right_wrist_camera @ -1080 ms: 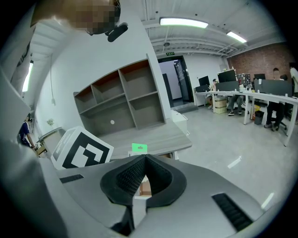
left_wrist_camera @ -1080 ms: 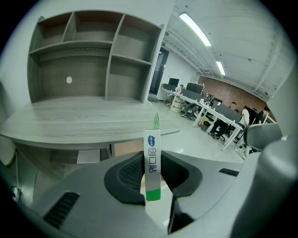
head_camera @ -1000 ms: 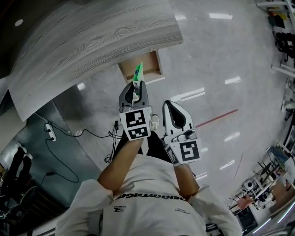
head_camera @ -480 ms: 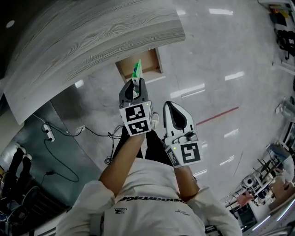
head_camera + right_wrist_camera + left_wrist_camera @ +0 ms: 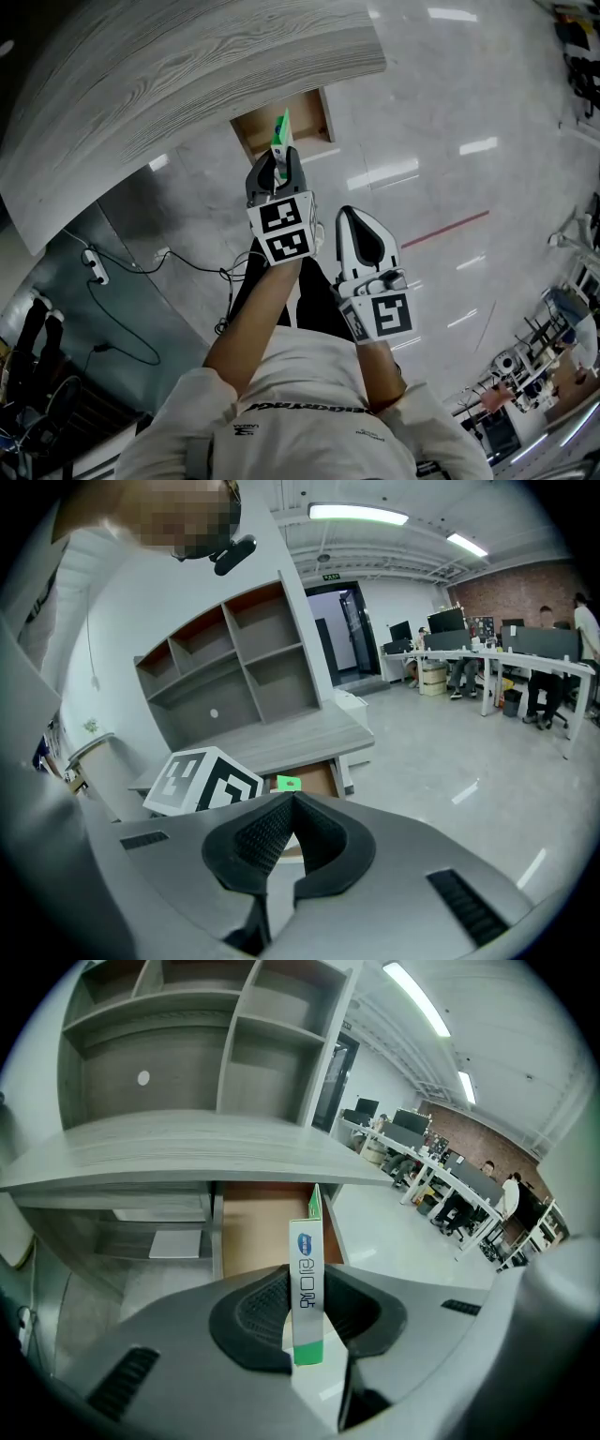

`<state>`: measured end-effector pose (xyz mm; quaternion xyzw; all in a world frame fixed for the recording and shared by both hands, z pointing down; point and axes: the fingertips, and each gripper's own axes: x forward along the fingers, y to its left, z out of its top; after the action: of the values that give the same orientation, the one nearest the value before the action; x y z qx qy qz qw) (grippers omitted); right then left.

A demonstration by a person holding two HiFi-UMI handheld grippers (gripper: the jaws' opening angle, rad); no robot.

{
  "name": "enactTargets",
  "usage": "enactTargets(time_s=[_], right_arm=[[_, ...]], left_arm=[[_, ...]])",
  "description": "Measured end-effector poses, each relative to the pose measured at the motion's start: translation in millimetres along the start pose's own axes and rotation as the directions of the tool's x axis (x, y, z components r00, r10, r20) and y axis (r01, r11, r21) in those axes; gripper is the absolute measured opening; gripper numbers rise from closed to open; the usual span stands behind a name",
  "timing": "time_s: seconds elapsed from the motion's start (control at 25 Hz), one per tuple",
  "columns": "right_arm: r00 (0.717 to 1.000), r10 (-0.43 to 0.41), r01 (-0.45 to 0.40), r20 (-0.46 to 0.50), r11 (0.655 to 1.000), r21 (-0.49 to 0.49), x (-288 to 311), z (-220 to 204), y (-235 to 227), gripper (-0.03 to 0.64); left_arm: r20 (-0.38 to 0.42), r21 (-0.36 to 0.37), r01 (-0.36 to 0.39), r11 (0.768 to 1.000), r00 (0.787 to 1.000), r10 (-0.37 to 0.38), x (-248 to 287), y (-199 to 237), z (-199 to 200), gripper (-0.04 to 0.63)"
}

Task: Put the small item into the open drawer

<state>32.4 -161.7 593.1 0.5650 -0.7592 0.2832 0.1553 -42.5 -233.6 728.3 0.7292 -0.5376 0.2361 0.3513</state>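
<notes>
My left gripper [image 5: 275,161] is shut on a slim white-and-green carton [image 5: 279,131], which stands upright between the pads. In the head view the carton's tip lies over the open wooden drawer [image 5: 314,117] under the grey desk top [image 5: 187,66]. The left gripper view shows the carton [image 5: 306,1279] clamped in my left gripper [image 5: 305,1314], with the drawer's brown bottom [image 5: 258,1232] straight ahead and empty where visible. My right gripper [image 5: 352,220] hangs back to the right, shut with nothing in it [image 5: 287,803].
Open shelves [image 5: 187,1035] rise above the desk. A power strip and cables [image 5: 94,264] lie on the floor at the left. A red line [image 5: 445,228] crosses the glossy floor. People sit at office desks [image 5: 450,1176] far to the right.
My left gripper has moved a little forward with the carton, so its tip now overlaps the drawer more. The right gripper has barely moved.
</notes>
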Motion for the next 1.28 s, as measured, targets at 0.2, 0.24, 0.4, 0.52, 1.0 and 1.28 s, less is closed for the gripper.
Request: enactTargets(time_s=[0.2,0.24,0.4,0.52,1.0,1.28], right_arm=[[1.000,0.006,-0.005,-0.012,1.000,0.009,4,-11,2,0.029],[1.000,0.003,-0.003,-0.014,1.000,0.014,4,-13,0,0.029],[1.000,-0.006,0.006,-0.020,1.000,0.023,1,-19,-3,0.029],[1.000,-0.008,0.009,-0.027,1.000,0.026,3,-24,-1,0.029],[0.999,-0.015,0.016,-0.033,0.999,0.036,1,-32,-6,0.029],[0.999,-0.019,0.020,-0.034,0.999,0.041,4,-34,-3,0.029]], left_arm=[[-0.023,-0.029,-0.020,0.999,1.000,0.019,13,7,-9,0.100],[-0.025,-0.032,-0.023,0.999,0.999,0.022,16,6,-10,0.100],[-0.033,-0.055,-0.040,0.998,0.999,0.038,22,7,-13,0.100],[-0.037,-0.068,-0.056,0.996,0.998,0.054,28,14,-15,0.100],[-0.064,-0.097,-0.113,0.989,0.992,0.107,49,22,-24,0.100],[-0.089,-0.091,-0.108,0.990,0.991,0.100,57,23,-25,0.100]])
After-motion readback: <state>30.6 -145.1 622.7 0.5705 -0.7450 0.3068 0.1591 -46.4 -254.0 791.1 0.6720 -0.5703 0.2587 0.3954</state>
